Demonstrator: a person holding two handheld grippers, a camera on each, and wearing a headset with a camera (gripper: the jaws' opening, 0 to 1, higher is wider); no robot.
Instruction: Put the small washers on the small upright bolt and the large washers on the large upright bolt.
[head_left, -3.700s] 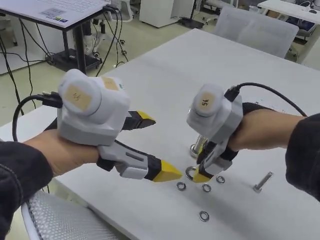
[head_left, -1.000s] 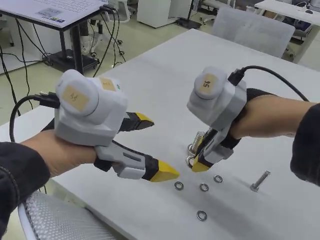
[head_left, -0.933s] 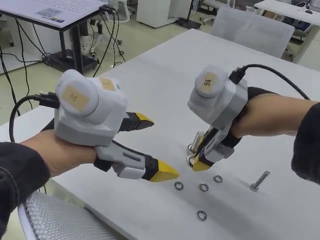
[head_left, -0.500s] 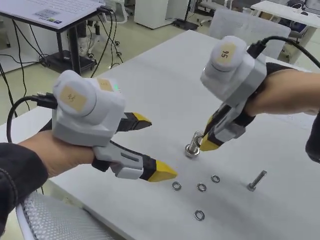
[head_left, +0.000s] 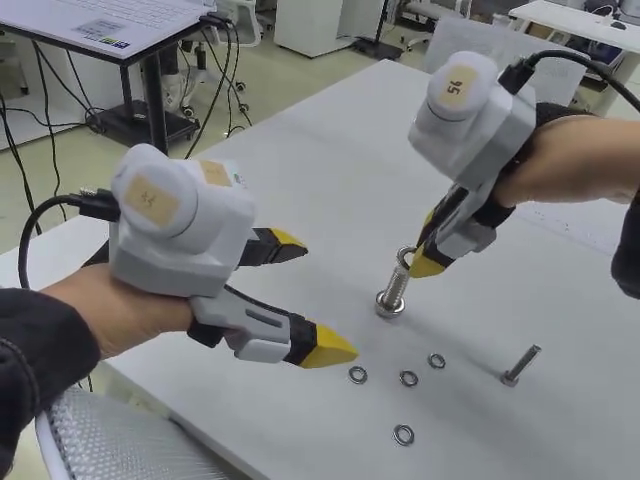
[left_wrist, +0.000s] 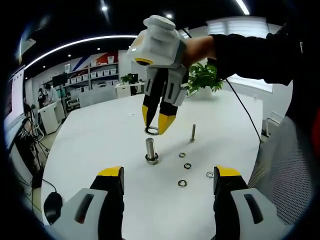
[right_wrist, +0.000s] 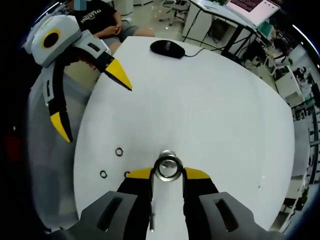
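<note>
Right gripper (head_left: 425, 268): jaws closed on large silver steel washer (left_wrist: 151, 131), held just above large upright threaded bolt (head_left: 392, 292) (apparently not touching). Left gripper (head_left: 312, 295): jaws wide apart. Nearby: loose metal washers (head_left: 408, 378).

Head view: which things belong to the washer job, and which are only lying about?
Job: large bolt, small bolt, large washer held by right gripper, four loose washers on the table.
Lying about: computer mouse, chair, side desk, potted plant.
</note>
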